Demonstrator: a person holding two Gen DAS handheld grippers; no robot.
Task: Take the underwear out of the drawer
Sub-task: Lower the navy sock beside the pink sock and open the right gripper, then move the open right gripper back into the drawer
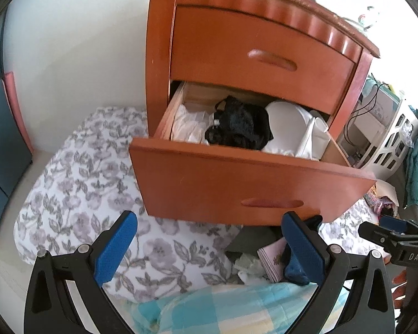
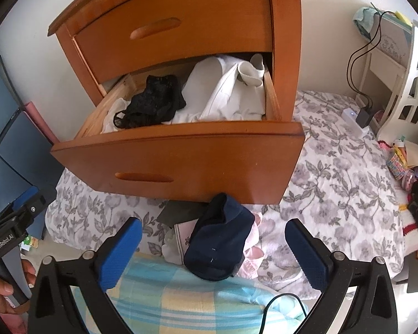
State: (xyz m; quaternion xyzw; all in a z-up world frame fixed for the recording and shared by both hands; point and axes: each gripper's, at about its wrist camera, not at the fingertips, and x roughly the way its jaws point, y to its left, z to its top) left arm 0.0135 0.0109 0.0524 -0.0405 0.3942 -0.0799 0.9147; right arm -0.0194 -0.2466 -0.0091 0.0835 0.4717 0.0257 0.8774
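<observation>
1. At the left edge of the right wrist view, the left gripper (image 2: 28, 197) shows only as a blue pad on a black frame, held by a hand (image 2: 2, 292); in its own camera the left gripper (image 1: 207, 246) has its jaws wide apart with nothing between them, above the floral bedding (image 1: 78, 183).
2. The lower drawer (image 2: 178, 156) of the orange wooden nightstand (image 2: 285, 27) is pulled out over the bedding; the drawer above it is closed.
3. Inside the drawer, crumpled white cloth (image 2: 112, 114) lies in the left front corner.
4. Just to its right, black lace underwear (image 2: 153, 101) rests on top of the white laundry, running from the front left toward the middle of the drawer.
5. Folded white garments (image 2: 231, 94) fill the right half of the drawer, up to its right wall.
6. Below the drawer front, a navy blue garment (image 2: 220, 239) lies on a small pile of pale clothes on the bedding, beside a checked blue and yellow blanket (image 2: 164, 292).
7. The right gripper (image 2: 213, 246) hangs over that pile with its jaws spread wide; the navy garment lies between them, touched by neither pad.
</observation>
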